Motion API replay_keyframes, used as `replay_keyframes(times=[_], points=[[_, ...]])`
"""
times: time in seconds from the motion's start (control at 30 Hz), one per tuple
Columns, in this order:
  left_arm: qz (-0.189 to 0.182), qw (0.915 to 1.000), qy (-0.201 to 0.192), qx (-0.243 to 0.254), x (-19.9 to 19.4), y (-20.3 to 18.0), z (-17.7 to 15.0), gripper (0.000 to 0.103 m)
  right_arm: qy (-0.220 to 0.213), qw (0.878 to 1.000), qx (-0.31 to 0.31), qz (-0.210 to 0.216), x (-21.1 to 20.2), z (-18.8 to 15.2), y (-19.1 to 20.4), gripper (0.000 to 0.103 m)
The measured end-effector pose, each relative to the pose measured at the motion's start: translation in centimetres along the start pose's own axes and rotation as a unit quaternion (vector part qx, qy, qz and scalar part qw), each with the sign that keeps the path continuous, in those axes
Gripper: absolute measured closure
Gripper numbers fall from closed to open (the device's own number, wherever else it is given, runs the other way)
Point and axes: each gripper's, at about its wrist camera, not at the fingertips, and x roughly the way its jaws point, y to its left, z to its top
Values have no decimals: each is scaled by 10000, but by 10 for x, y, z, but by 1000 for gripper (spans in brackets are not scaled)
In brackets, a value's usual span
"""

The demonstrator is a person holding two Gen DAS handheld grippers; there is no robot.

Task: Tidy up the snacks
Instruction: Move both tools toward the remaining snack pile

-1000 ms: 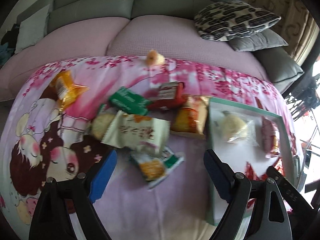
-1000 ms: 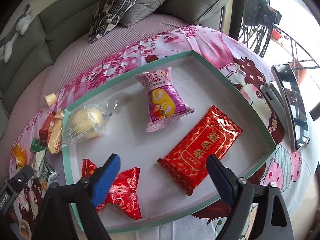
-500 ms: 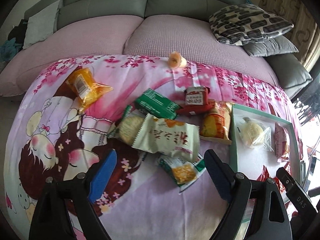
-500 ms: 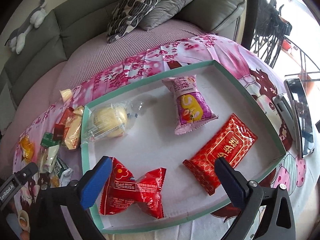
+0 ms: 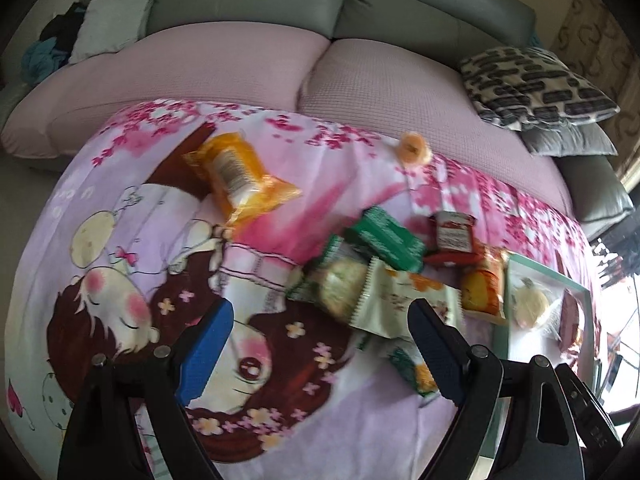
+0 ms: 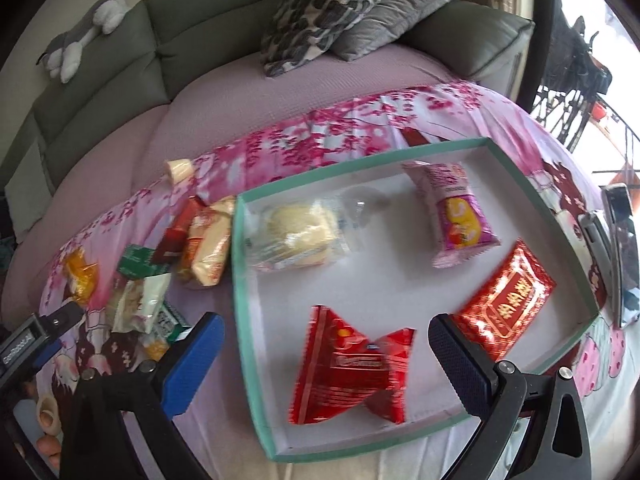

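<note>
My left gripper [image 5: 320, 348] hangs open over the cartoon-print cloth with nothing between its pads. Just right of it lies a pile of snacks: a pale packet [image 5: 404, 304], a green packet [image 5: 384, 240], a small red packet [image 5: 454, 236] and an orange bread packet [image 5: 482, 288]. An orange packet [image 5: 240, 176] lies apart at the upper left. My right gripper [image 6: 326, 364] stands wide open above the green-rimmed tray [image 6: 240, 280]. A twisted red packet [image 6: 352, 364] lies on the tray floor between its fingers, untouched. The tray also holds a flat red packet [image 6: 506, 304], a pink packet [image 6: 460, 216] and a clear-wrapped bun [image 6: 300, 232].
A small yellow jelly cup [image 5: 414, 148] sits at the cloth's far edge. Behind is a grey sofa with a patterned cushion [image 5: 532, 84] and a plush toy [image 6: 84, 28]. A phone [image 6: 618, 256] lies right of the tray. The left gripper [image 6: 36, 340] shows at the right wrist view's left edge.
My left gripper has swung left over the cloth, so the snack pile now sits to its right. The right gripper's jaws widened and it drew back, baring the twisted red packet.
</note>
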Motion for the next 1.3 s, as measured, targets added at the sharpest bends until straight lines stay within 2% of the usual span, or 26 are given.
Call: replay_keyframes(times=[0.3,0.67,0.83,1.1,1.3], points=[[87,9993,175,-309,10,26,1,14,168,9961,-625,596,6,-1,58,0],[241,9969,366,-661,25,52,1,14,523,9870,-1316,757,37,-18,116,1],[273,9959,430,-748,32,57,2,14,718,9828,-1534,743,55,-25,130,1],[400,9949,598,-705,46,56,0,14,925,9776,-1821,498,81,-34,142,1],[521,9948,651,-589,50,50,-1,14,880,9764,-1942,329,92,-41,140,1]])
